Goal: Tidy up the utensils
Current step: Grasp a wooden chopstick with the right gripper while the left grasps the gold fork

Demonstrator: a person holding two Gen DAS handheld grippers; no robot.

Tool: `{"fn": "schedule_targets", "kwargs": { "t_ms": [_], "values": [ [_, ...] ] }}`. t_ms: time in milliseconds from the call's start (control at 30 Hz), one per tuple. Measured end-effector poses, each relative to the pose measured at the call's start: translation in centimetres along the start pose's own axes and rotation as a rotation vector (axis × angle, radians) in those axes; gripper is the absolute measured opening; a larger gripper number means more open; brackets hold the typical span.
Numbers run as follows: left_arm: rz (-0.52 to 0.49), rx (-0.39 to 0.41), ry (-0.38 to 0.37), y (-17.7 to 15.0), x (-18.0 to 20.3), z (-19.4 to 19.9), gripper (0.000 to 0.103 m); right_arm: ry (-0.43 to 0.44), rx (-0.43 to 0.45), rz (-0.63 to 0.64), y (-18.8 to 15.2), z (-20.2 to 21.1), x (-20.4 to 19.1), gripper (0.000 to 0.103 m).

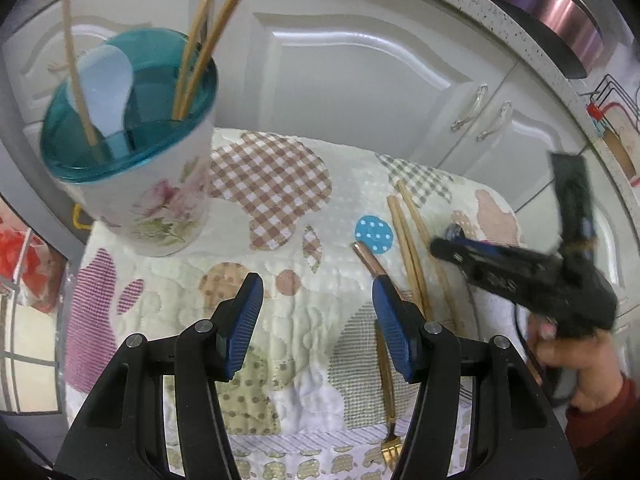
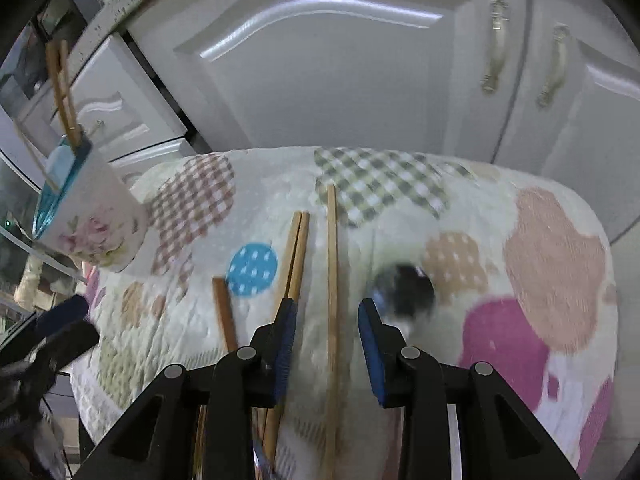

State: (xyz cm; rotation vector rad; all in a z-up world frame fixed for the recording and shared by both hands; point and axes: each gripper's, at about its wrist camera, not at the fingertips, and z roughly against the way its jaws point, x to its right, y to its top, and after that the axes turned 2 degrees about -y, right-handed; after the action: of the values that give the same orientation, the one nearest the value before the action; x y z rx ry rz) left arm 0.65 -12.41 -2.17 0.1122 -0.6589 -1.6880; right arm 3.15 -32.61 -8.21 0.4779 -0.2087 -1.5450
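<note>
The left wrist view shows the floral cup with its teal rim from above, standing at the far left of the quilted cloth, with a pale blue spoon and several chopsticks leaning inside it; the right wrist view catches this cup only from the side, at its left edge. The left view alone shows a gold fork lying near the front edge of the cloth, tines toward the camera, and a pot on the worktop above the white cabinets. The right view alone shows a dark round object, too blurred to identify, on the cloth just past the right finger. The left gripper hovers over bare cloth with its fingers spread wide and nothing between them. The right gripper is also released and wide apart, and a single chopstick lies on the cloth in the gap between its fingers, touching neither. A pair of chopsticks lies just left of it, passing beside the left finger, with a brown handle further left.
</note>
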Motion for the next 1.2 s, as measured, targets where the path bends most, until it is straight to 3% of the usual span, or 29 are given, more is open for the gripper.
{"fn": "schedule_targets", "kwargs": {
  "t_ms": [67, 100, 133, 167, 300, 433, 500, 600, 733, 800, 833, 967, 1200],
  "values": [
    [0.007, -0.023, -0.034, 0.4, 0.2, -0.8, 0.057, -0.018, -0.013, 0.015, 1.0, -1.4, -0.1, 0.028],
    [0.011, -0.030, -0.046, 0.5, 0.4, -1.1, 0.057, -0.029, -0.024, 0.020, 1.4, -2.0, 0.0, 0.022],
    [0.015, -0.037, -0.062, 0.7, 0.6, -1.5, 0.057, -0.033, -0.036, 0.023, 1.6, -2.5, 0.1, 0.006],
    [0.014, -0.041, -0.066, 0.8, 0.8, -2.0, 0.057, -0.031, -0.045, 0.019, 1.5, -2.7, 0.4, 0.005],
    [0.023, -0.090, -0.085, 1.2, 1.7, -4.6, 0.055, 0.022, -0.052, -0.024, -0.2, -1.5, 2.1, 0.005],
    [0.046, -0.148, -0.090, 1.4, 2.4, -7.6, 0.046, 0.094, -0.091, -0.070, -1.8, -0.8, 3.2, 0.005],
    [0.052, -0.168, -0.076, 1.6, 2.7, -8.8, 0.039, 0.092, -0.098, -0.057, -1.9, -0.6, 3.2, 0.006],
    [0.046, -0.143, -0.057, 1.9, 3.2, -9.5, 0.036, 0.063, -0.079, -0.038, -1.1, -0.3, 3.1, 0.019],
    [-0.004, -0.111, -0.034, 2.1, 4.2, -10.3, 0.021, 0.034, -0.056, -0.017, 0.4, -1.5, 2.6, 0.019],
    [-0.030, -0.101, -0.049, 2.1, 4.3, -10.5, 0.020, 0.011, -0.040, 0.006, 0.8, -1.8, 2.3, 0.012],
    [-0.024, -0.107, -0.058, 2.2, 4.1, -10.5, 0.020, 0.001, -0.039, 0.015, 1.0, -2.0, 2.1, 0.007],
    [0.024, -0.090, -0.112, 2.7, 2.3, -7.8, 0.017, 0.038, -0.027, -0.004, 0.8, -0.7, 2.4, 0.005],
    [0.011, 0.019, -0.188, 2.4, 1.8, -0.1, 0.014, 0.171, 0.099, -0.008, -0.7, 7.1, 2.0, 0.005]
  ]
}}
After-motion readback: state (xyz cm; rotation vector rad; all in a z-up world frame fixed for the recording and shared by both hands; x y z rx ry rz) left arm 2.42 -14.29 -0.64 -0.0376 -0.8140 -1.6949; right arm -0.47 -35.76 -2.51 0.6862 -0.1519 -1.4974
